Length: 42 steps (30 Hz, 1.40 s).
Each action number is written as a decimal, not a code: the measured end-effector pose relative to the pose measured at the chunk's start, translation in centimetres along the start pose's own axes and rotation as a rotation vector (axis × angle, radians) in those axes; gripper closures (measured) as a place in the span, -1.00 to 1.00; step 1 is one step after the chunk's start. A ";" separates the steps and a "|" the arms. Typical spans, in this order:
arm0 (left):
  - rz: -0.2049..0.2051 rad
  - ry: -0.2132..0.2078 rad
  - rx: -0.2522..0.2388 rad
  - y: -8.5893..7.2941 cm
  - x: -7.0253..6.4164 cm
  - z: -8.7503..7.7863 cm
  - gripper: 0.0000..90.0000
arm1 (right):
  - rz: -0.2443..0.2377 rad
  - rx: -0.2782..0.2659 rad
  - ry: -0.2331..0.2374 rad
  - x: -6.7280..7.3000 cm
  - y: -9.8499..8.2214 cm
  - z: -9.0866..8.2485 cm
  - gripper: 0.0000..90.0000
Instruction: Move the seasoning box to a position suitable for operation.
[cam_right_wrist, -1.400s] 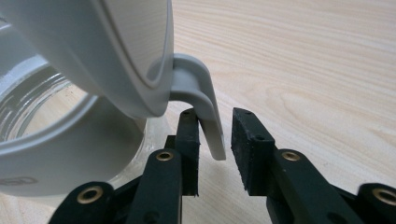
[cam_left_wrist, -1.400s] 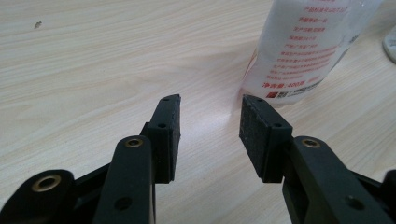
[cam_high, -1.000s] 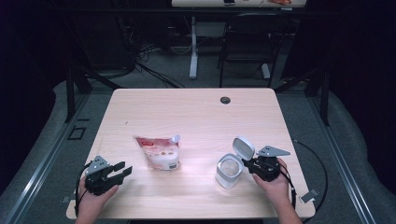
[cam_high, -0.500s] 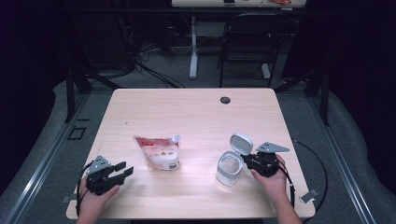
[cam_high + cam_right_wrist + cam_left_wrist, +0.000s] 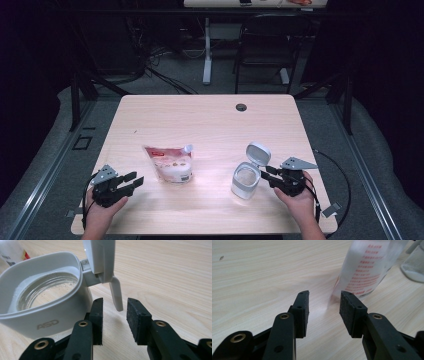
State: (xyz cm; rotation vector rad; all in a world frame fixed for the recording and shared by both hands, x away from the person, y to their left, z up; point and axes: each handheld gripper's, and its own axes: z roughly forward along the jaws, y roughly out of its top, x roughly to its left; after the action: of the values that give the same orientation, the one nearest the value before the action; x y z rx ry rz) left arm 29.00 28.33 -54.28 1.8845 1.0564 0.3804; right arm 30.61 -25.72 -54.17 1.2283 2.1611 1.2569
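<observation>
Progress, as I judge it: the jar [image 5: 246, 180] stands open near the table's [image 5: 210, 120] front right, hinged lid [image 5: 258, 153] flipped up; filling from the pouch [image 5: 170, 164] remains. My right gripper [image 5: 266, 174] has just been opening, jaws apart beside the lid's tab [image 5: 116, 295], gripping nothing. My left gripper [image 5: 134, 182] rests apart, empty, near the pouch. Jar: clear ribbed glass, matte grey plastic collar. Pouch: glossy flexible film, red print, corner spout.
</observation>
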 end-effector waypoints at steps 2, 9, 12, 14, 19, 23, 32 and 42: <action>-0.004 -0.011 -0.017 0.4 -0.1 -0.1 0.33 | 0.012 -0.011 -0.007 -0.2 -0.1 -0.5 0.45; 0.010 -0.040 -0.047 2.4 -0.8 -0.9 0.24 | 0.065 -0.058 -0.042 -0.9 -0.3 -1.5 0.34; 0.018 -0.055 -0.040 3.0 -0.9 -1.0 0.20 | 0.068 -0.068 -0.051 -1.0 -0.3 -1.7 0.33; 0.019 -0.075 -0.044 3.6 -0.9 -1.1 0.17 | 0.064 -0.075 -0.054 -1.1 -0.3 -1.7 0.32; 0.038 -0.099 -0.056 5.4 -1.2 -1.3 0.08 | 0.066 -0.088 -0.049 -0.9 -0.1 -1.9 0.27; 0.052 -0.108 -0.070 6.5 -1.6 -1.5 0.08 | 0.065 -0.098 -0.039 -0.8 0.0 -2.1 0.27; 0.079 -0.122 -0.074 8.5 -2.3 -1.6 0.12 | 0.014 -0.158 -0.051 0.3 1.6 -3.9 0.29; 0.088 -0.132 -0.074 10.1 -2.8 -1.6 0.21 | -0.046 -0.212 -0.016 2.3 4.4 -5.8 0.30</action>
State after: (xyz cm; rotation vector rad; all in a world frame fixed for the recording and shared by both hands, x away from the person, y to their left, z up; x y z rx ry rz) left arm 31.60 24.83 -44.61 1.8675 0.8628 0.3364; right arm 27.76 -25.83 -47.10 1.0926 1.9737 1.4104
